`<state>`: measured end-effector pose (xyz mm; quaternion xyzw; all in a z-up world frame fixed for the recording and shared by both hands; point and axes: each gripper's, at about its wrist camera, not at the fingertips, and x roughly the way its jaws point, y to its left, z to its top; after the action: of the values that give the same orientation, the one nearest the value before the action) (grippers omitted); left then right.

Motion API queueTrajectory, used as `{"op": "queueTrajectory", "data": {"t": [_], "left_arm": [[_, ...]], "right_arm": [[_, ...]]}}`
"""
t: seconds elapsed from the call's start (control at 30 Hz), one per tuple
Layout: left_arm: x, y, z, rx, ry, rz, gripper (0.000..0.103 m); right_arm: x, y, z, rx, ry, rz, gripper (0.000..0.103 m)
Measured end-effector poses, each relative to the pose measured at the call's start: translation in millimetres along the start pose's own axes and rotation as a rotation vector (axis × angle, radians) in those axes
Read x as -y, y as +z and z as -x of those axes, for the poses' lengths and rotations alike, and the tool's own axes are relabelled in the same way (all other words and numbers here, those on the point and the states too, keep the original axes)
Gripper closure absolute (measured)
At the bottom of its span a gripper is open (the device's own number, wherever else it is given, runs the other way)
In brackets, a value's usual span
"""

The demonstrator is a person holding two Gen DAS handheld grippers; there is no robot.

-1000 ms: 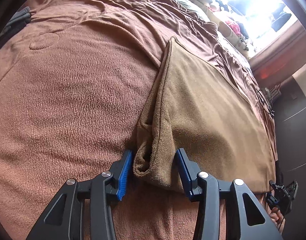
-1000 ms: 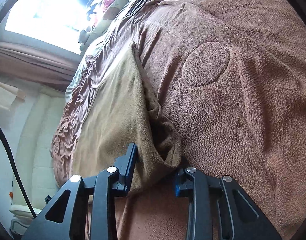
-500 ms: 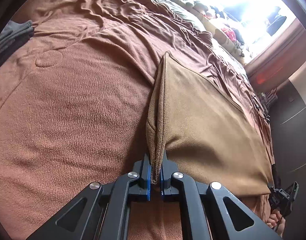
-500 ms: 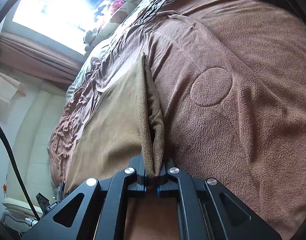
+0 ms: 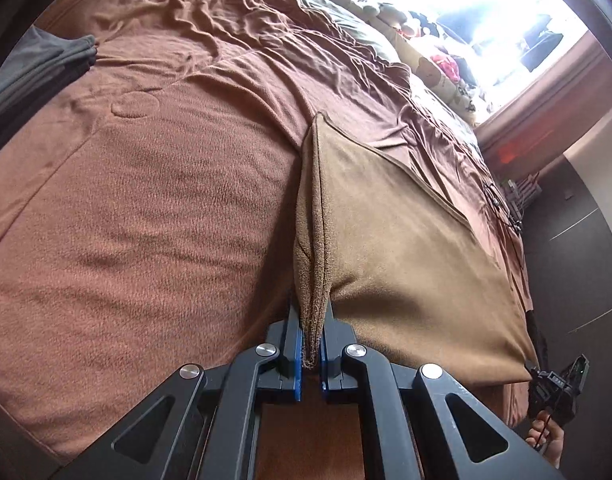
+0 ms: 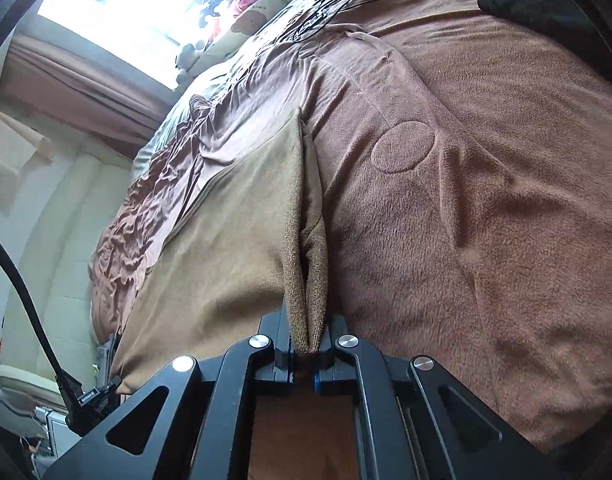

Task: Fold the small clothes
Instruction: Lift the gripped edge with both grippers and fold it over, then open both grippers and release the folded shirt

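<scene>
Now the left hand-held gripper (image 5: pixel 311 344) pinches one near corner of the tan cloth (image 5: pixel 393 248), and the right hand-held gripper (image 6: pixel 306 346) pinches the other (both pressed tight on gathered fabric). Its near edge is lifted between them, while the far part lies on the bed's brown blanket (image 5: pixel 146 208).
</scene>
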<state>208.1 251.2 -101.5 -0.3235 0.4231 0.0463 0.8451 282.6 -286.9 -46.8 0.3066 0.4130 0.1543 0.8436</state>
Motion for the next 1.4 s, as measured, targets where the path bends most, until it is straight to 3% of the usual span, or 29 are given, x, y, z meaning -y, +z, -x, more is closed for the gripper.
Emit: {"op": "queueTrajectory", "data": {"t": [0.57, 0.67, 0.77, 0.9, 1.03, 1.4], "left_arm": [[-26, -53, 40, -0.011, -0.041, 0.019, 0.097], [-30, -60, 38, -0.022, -0.05, 0.023, 0.097], [-33, -67, 29, -0.048, -0.024, 0.03, 0.094], [-41, -77, 27, -0.05, -0.039, 0.068, 0.087], [-46, -82, 29, -0.028, -0.068, 0.089, 0.071], [-51, -92, 24, 0.009, -0.156, 0.176, 0.069]], "right_arm": [[9, -41, 42, -0.005, 0.001, 0.022, 0.101], [8, -44, 41, -0.012, -0.043, 0.049, 0.1], [7, -47, 41, -0.022, -0.096, 0.055, 0.096], [3, -48, 64, 0.044, -0.134, 0.058, 0.074], [-26, -52, 78, 0.087, -0.154, 0.153, 0.074], [-124, -89, 19, -0.058, -0.03, 0.393, 0.074]]}}
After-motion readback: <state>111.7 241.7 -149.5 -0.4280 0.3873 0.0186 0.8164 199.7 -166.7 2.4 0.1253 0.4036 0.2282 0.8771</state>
